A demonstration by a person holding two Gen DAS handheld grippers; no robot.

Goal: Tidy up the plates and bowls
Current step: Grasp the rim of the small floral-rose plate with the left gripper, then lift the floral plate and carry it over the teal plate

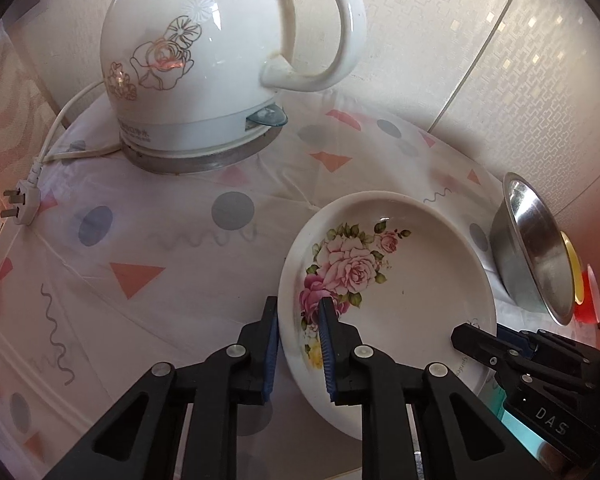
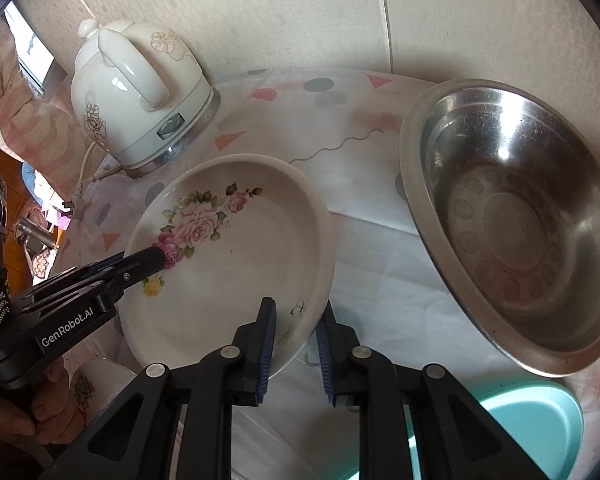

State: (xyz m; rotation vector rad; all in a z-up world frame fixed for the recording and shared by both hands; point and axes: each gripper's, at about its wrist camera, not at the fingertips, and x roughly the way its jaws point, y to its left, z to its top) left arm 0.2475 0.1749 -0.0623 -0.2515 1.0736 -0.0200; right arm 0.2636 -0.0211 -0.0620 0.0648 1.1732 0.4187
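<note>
Both grippers are working the same dish here: a cream-white shallow bowl (image 1: 396, 280) with a spray of pink roses, green leaves and one small yellow bloom painted inside, plus a line of dark script near its rim that is too small to read. The left gripper (image 1: 298, 344) is straddling the bowl's near-left rim, one blue pad (image 1: 326, 344) sitting inside over the roses and the other outside, jaws drawn in narrow on the rim. The right gripper (image 2: 296, 344) is doing the same on the opposite side, its jaws narrow around the rim right by the script, one finger inside and one outside. The bowl is looking tilted between them above the patterned tablecloth (image 1: 140, 240).

Just right of the right gripper, a stainless steel bowl (image 2: 512, 220) is sitting, leaning, with round marks in its base. Below that gripper, a pale turquoise dish (image 2: 536, 420) is peeking out. Ahead and left of the left gripper, a white ceramic electric kettle (image 1: 204, 64) with gold-outlined flowers is standing on its base, its plug (image 1: 20, 204) lying loose on the cloth.

Writing: the left gripper's body is showing "GenRobot.AI" from the right wrist view; the right gripper's is showing "DAS" from the left. The kettle's lower band carries small print, unreadable.
</note>
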